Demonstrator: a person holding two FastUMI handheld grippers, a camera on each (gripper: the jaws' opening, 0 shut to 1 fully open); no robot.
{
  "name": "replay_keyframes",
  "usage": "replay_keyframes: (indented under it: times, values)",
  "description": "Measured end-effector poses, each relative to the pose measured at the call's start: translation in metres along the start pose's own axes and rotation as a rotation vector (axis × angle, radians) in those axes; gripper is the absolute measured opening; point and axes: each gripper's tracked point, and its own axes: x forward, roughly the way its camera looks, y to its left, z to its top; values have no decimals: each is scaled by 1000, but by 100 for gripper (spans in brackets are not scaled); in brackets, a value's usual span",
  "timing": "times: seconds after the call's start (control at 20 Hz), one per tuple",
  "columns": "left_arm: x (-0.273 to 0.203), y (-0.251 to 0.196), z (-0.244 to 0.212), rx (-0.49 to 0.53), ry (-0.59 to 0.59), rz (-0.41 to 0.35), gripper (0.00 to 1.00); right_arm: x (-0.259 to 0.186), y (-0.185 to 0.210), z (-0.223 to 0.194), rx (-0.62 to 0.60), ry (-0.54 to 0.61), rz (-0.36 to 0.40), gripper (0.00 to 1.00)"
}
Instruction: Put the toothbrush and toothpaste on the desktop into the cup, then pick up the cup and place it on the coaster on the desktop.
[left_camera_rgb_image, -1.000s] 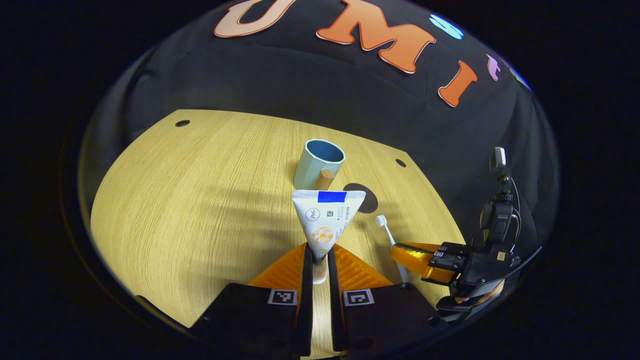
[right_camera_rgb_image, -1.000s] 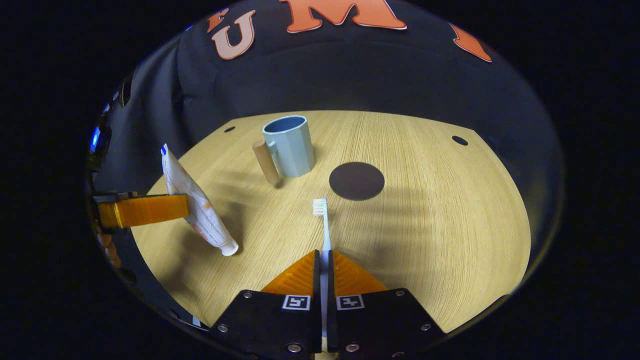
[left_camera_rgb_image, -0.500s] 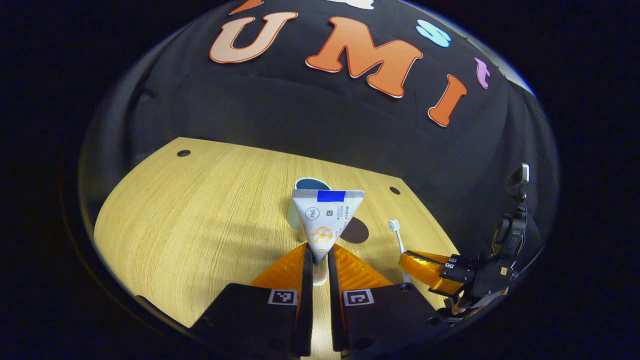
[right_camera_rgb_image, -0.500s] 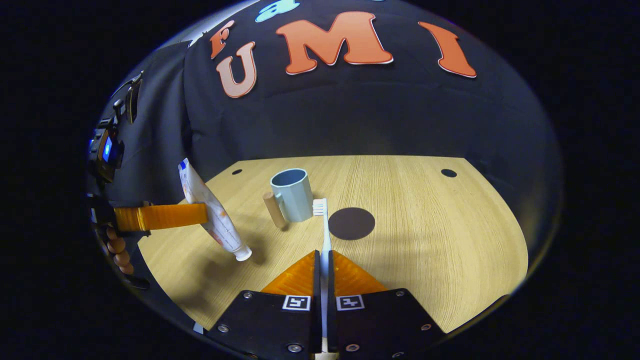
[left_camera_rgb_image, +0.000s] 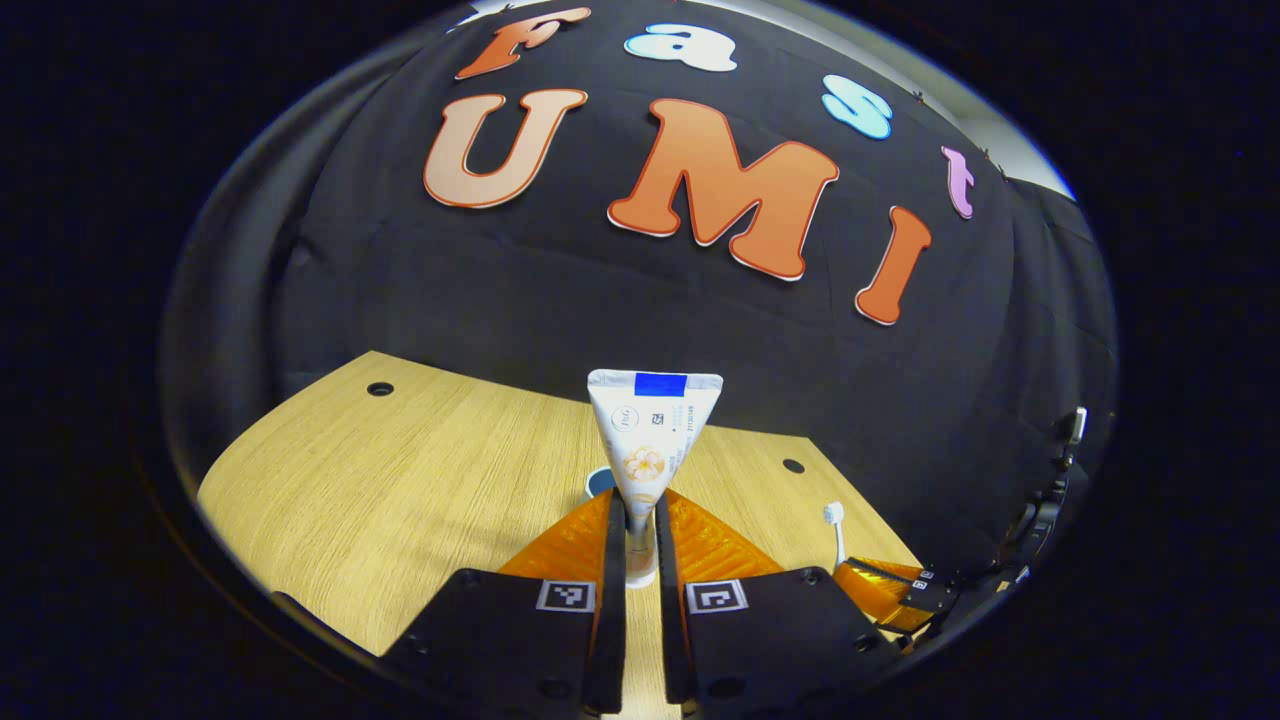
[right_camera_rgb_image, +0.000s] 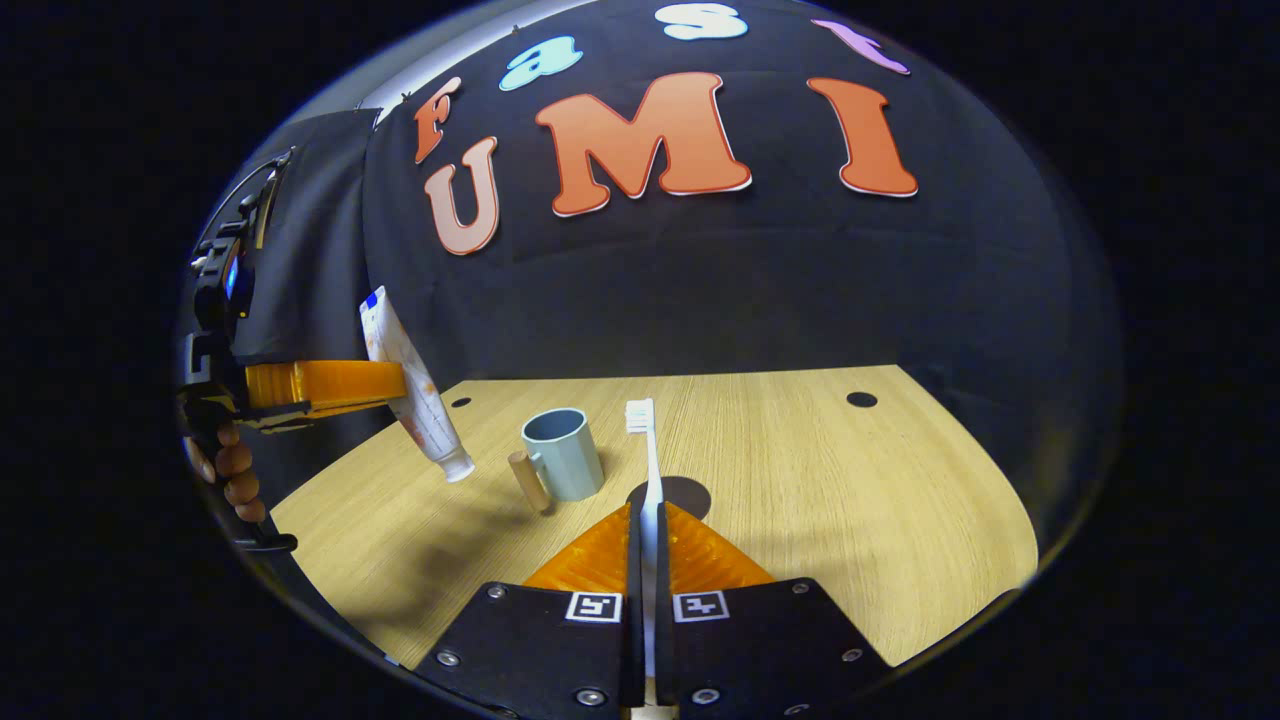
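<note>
The toothpaste (left_camera_rgb_image: 650, 440) is white with a blue band at its crimped end and an orange flower print. The toothbrush (right_camera_rgb_image: 645, 470) is white. The cup (right_camera_rgb_image: 562, 455) is pale blue with a tan wooden handle. The coaster (right_camera_rgb_image: 688, 493) is dark brown. The table (right_camera_rgb_image: 850, 500) is light wood grain.

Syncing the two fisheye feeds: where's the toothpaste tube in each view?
Left gripper view: toothpaste tube stands dead centre, cap down between the left gripper fingers, crimped end up.
Right gripper view: the same tube sits at the left, tilted, clamped by the left gripper, cap hanging above the desktop.
Shared landmark: the blue cup, mostly hidden behind the tube in the left gripper view.
</note>
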Motion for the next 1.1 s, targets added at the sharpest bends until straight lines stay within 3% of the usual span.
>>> replay_keyframes:
  times: [0.45, 1.1]
  values:
    - [53, 1, 24, -20, -71, 24, 19, -5, -19, 28, 10, -90, -23, 4]
    - [131, 26, 2, -9, -13, 57, 19, 43, -6, 57, -1, -144, 13, 4]
